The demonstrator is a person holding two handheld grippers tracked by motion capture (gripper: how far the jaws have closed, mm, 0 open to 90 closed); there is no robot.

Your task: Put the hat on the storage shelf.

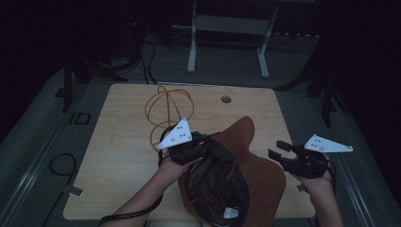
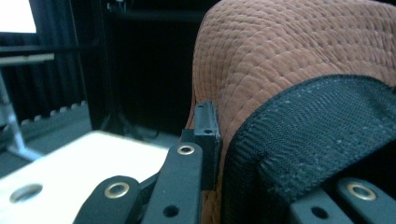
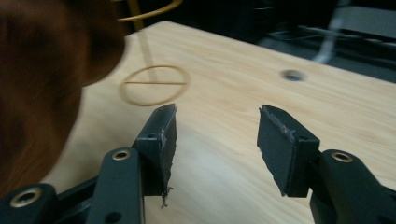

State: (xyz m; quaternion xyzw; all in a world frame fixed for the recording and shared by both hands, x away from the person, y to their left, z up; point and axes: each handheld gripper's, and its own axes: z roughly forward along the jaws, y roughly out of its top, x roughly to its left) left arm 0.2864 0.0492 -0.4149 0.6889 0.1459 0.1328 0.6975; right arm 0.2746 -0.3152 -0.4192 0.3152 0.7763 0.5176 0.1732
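Here, on the wooden bench, a brown hat is lying crown-down near the front edge while the left gripper is pinching its dark-lined brim with closed jaws, and the right gripper, jaws open and empty, likely needs to take the opposite brim next.

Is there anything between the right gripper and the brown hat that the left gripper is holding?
Nothing visible. The right gripper hangs open over bare table, with the brown hat right beside it, clamped in the left gripper.
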